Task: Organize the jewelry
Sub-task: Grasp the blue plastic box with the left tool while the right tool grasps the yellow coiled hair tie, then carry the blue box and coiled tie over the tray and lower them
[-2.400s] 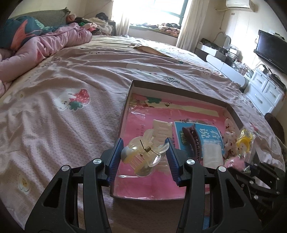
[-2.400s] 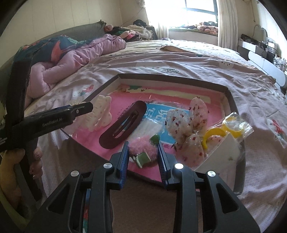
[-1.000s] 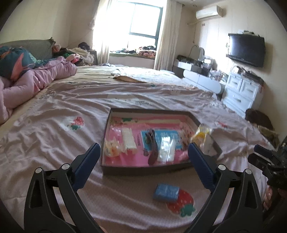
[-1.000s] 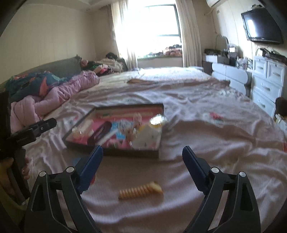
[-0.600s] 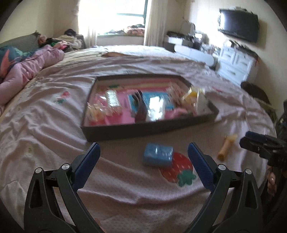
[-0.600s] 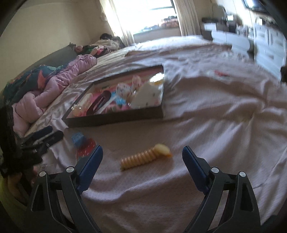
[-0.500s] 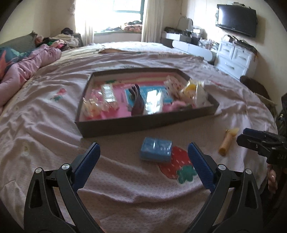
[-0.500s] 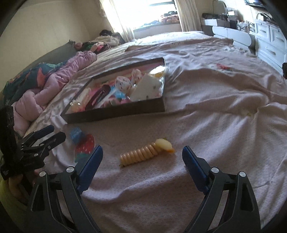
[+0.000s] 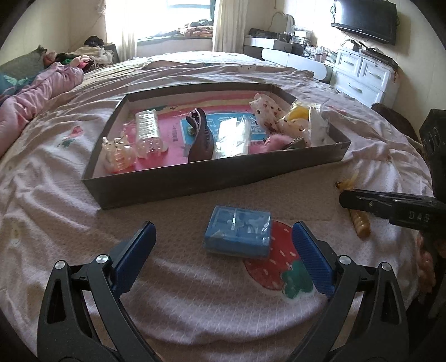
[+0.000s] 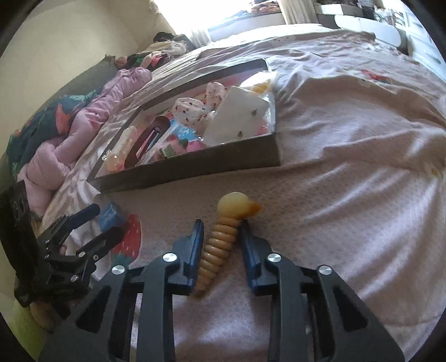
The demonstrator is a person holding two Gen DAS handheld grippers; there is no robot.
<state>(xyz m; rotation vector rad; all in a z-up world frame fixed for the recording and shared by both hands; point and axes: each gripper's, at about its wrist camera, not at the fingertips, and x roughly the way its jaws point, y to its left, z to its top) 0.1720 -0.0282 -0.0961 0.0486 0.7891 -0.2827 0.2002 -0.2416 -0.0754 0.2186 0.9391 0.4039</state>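
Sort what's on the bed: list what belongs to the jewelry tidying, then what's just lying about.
Job:
- tray holding hair clips
- blue box, between the open left gripper jaws
- yellow spiral clip, between the right gripper jaws, which have just been closing

Lying about:
- pink jacket
- TV
- white dresser

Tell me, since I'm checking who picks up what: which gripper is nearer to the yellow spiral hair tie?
Right. The right gripper has just been closing around the yellow spiral hair tie, which lies between its pads. The left gripper hangs open over the blue box, off to the side.
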